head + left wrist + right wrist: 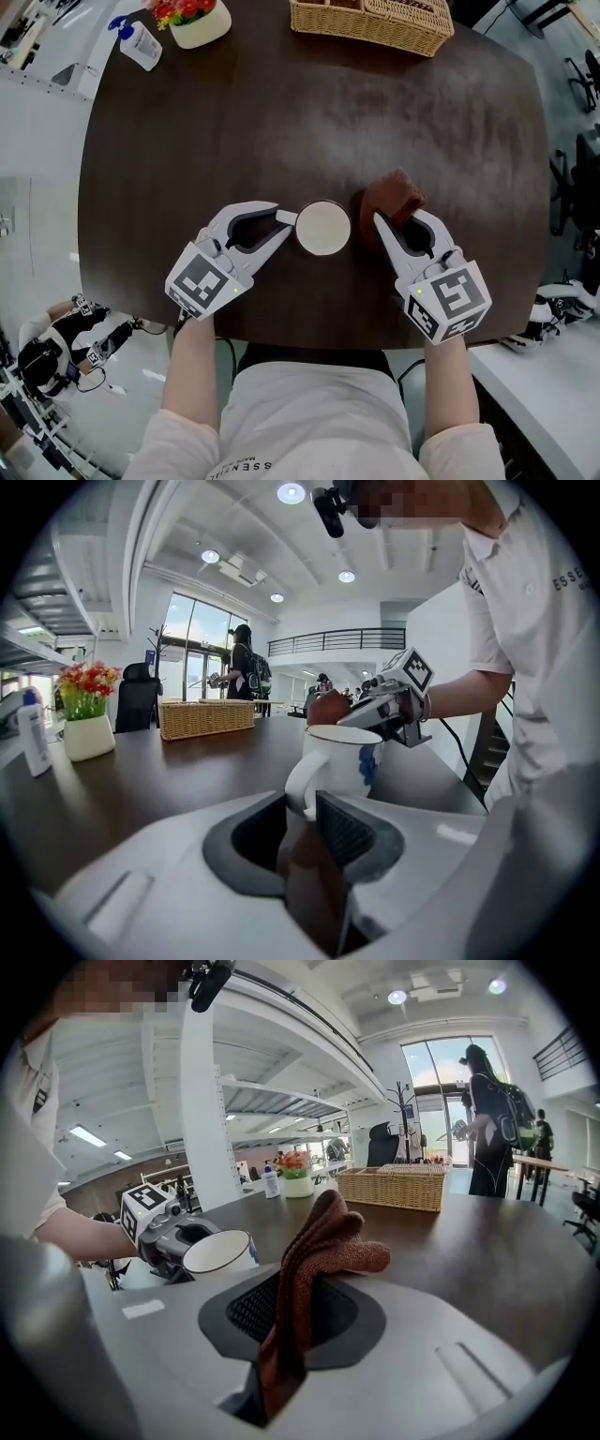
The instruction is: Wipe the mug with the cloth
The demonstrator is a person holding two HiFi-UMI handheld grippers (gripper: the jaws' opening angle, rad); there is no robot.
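Head view is showing a dark brown wooden surface (187,159) with a white ceramic mug (323,228) standing upright near the middle of its near edge. The left claw (286,217) is reaching in from the mug's left, and in the left gripper view that claw (302,806) is closing narrowly on the mug's (342,759) curved handle, pinching it between the ribbed pads. The right claw (396,217) is holding a rust-brown knitted cloth (392,195) just beside the mug's right side; whether the cloth is touching the mug cannot be told. In the right gripper view the claw (291,1309) is clamping the cloth (323,1241), which is bunching up above the jaws, with the mug (220,1252) off to the left. A woven wicker basket (370,23) is sitting at the far edge, and a white pot of red flowers (197,21) and a white bottle with a blue cap (141,42) are standing at the far left corner.
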